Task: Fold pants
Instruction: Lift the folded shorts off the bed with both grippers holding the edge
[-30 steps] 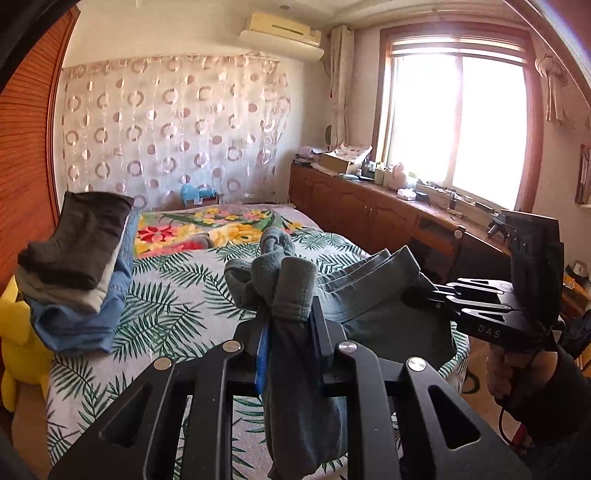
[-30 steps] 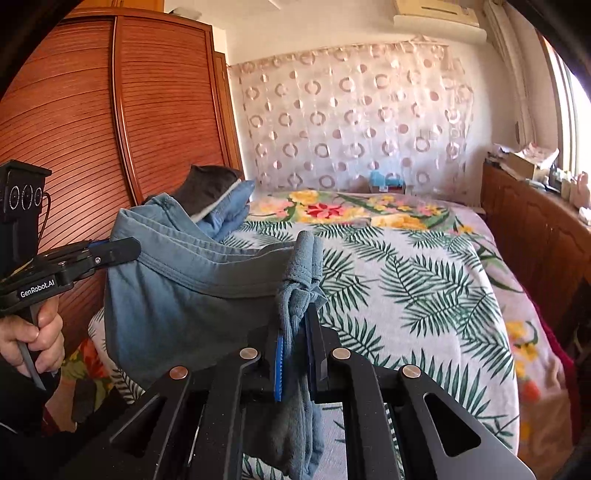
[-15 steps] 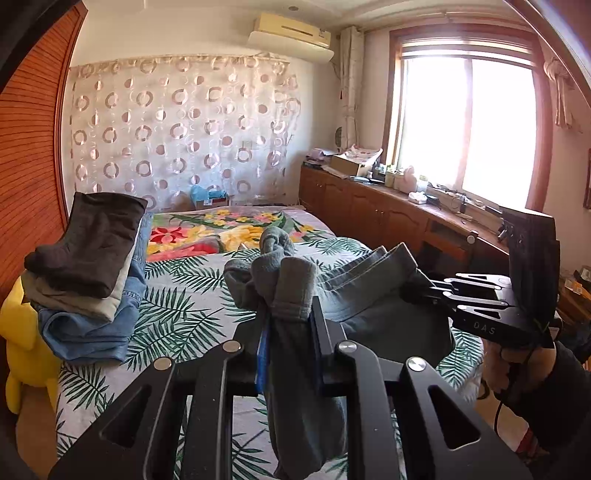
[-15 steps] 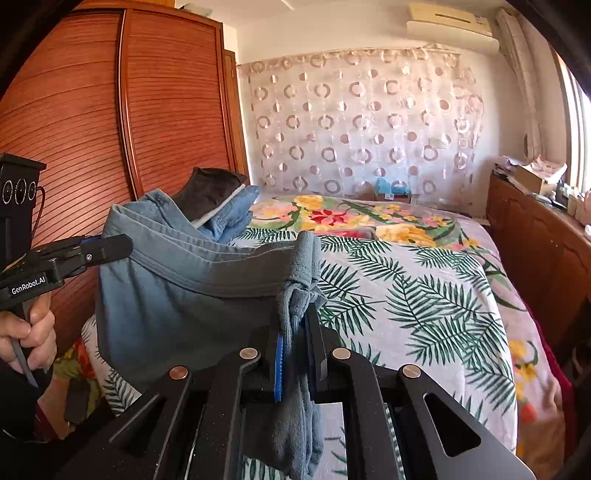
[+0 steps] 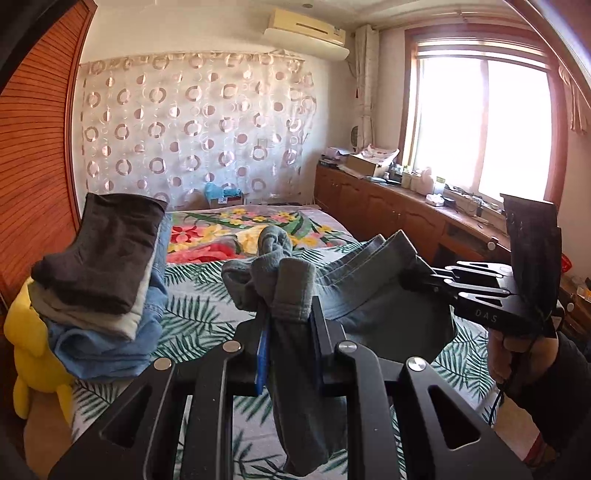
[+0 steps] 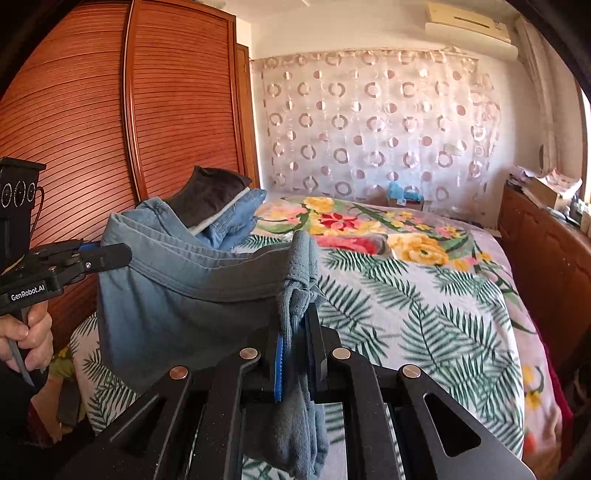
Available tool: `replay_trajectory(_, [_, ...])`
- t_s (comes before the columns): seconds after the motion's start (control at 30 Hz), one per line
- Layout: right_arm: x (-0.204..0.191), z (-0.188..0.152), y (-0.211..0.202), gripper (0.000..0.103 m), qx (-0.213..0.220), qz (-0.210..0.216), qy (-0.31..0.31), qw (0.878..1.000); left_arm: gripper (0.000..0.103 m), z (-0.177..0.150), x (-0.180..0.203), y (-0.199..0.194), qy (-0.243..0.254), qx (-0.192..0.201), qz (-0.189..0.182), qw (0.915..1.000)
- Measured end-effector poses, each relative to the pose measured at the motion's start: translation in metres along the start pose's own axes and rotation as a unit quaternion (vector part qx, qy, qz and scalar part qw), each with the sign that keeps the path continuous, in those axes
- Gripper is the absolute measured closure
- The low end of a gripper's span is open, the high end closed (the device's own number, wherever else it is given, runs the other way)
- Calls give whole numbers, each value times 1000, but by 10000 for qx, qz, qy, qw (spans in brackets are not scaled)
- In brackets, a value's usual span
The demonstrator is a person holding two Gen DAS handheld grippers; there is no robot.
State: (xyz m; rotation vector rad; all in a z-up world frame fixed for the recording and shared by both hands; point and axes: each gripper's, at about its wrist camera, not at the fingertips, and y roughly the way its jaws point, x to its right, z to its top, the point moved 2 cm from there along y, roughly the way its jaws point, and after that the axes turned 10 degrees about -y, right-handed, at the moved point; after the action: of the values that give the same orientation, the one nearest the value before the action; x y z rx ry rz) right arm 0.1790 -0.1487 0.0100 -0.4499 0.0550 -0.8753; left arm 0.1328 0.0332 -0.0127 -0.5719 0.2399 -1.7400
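Left wrist view: your left gripper (image 5: pixel 288 332) is pinching a bunched wad of the grey-blue pants (image 5: pixel 373 295); cloth sticks up above the jaws and hangs down below them. The pants stretch rightward, held up above the bed (image 5: pixel 207 295), to your right gripper (image 5: pixel 413 281), which is clamped on the waistband edge. Your right hand (image 5: pixel 517 350) grips the handle under it, dark sleeve (image 5: pixel 565 384) behind. Left of frame, a stack of folded clothes (image 5: pixel 99 280) sits on the bed: dark piece on top, grey under it, denim at the bottom. Yellow plush toy (image 5: pixel 33 354) just beside the stack. Window (image 5: pixel 480 125) and wooden cabinets (image 5: pixel 388 210) on the right, air conditioner (image 5: pixel 306 33) up high.

Right wrist view: your right gripper (image 6: pixel 295 354) is pressed together on a fold of the pants (image 6: pixel 177 295), fabric draping below the jaws. The cloth spans left to your left gripper (image 6: pixel 118 254), closed on the far waistband corner, your left hand (image 6: pixel 26 339) on its handle. Pants hang clear above the leaf-print bedspread (image 6: pixel 424 295). The stack (image 6: pixel 221 206) is behind them, next to the slatted wardrobe (image 6: pixel 110 129). Patterned curtain (image 6: pixel 376 122) at back.
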Motion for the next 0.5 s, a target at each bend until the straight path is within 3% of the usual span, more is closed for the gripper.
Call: replay_trajectory(0.5, [17, 40, 70, 94, -10, 156, -400, 9991, 84, 39, -40, 26, -9, 24, 284, 9996])
